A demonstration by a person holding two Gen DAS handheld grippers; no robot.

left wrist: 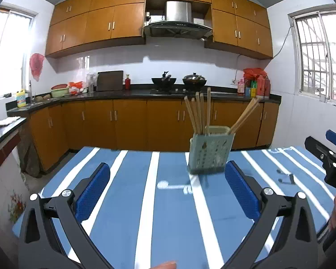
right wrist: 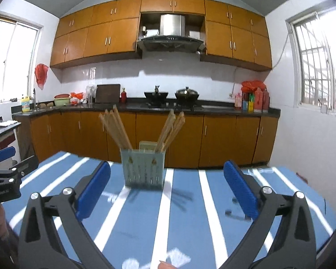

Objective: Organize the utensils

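Observation:
A pale green perforated utensil holder (left wrist: 209,151) stands on the blue-and-white striped table (left wrist: 132,201). Several wooden chopsticks (left wrist: 198,114) stand in it, leaning left and right. It also shows in the right wrist view (right wrist: 143,168) with its chopsticks (right wrist: 117,127). My left gripper (left wrist: 168,186) is open and empty, just short of the holder. My right gripper (right wrist: 168,188) is open and empty, in front of the holder. The right gripper shows at the right edge of the left wrist view (left wrist: 329,154); the left gripper shows at the left edge of the right wrist view (right wrist: 6,172).
A small grey metal piece (left wrist: 287,178) lies on the table right of the holder; it also shows blurred in the right wrist view (right wrist: 237,213). Kitchen counter (left wrist: 145,94) with woks, bottles and a cutting board runs behind the table. Windows are on both side walls.

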